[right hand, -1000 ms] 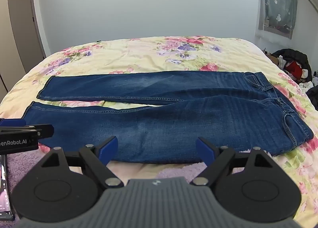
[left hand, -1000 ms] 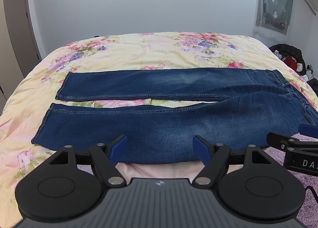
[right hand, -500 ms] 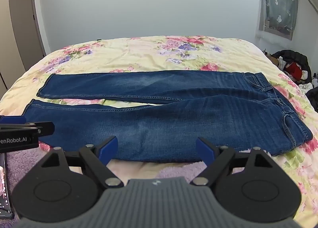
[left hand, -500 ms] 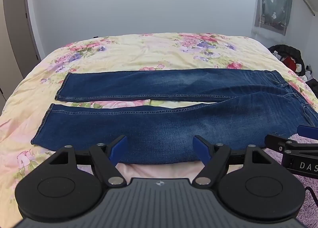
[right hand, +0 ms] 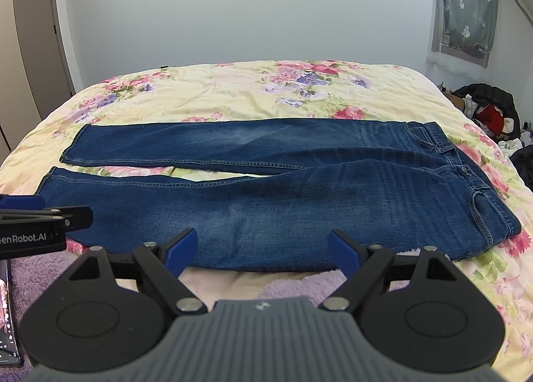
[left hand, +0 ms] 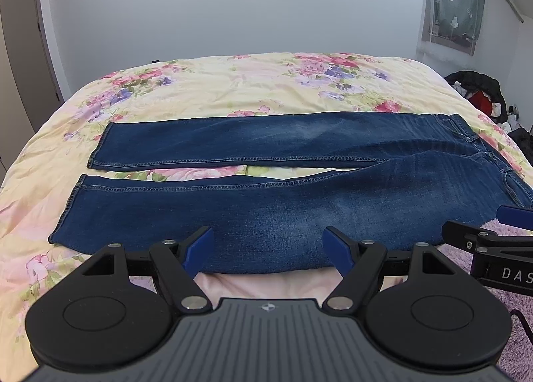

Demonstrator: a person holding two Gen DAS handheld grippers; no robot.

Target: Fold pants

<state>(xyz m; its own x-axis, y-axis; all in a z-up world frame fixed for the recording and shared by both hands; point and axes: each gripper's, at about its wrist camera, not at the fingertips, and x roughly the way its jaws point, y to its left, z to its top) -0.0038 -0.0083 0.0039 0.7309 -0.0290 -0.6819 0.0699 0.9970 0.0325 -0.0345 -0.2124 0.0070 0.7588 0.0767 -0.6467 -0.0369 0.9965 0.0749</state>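
Dark blue jeans (left hand: 266, 202) (right hand: 283, 202) lie flat across the floral bed, both legs spread side by side, hems to the left and waistband to the right. My left gripper (left hand: 268, 245) hovers open at the near edge of the nearer leg, nothing between its blue fingers. My right gripper (right hand: 263, 247) is open too, just short of the same leg's thigh part. Each gripper shows at the edge of the other's view: the right gripper (left hand: 499, 235) and the left gripper (right hand: 40, 215).
The bed's floral quilt (left hand: 233, 88) reaches back to a pale wall. A purple fluffy blanket (right hand: 293, 285) lies at the near edge. A phone (right hand: 8, 312) rests at lower left. A clothes pile (right hand: 486, 112) sits right of the bed; a door (right hand: 40, 42) stands far left.
Both cameras have drifted only slightly; the jeans lie as before and both grippers stay open.
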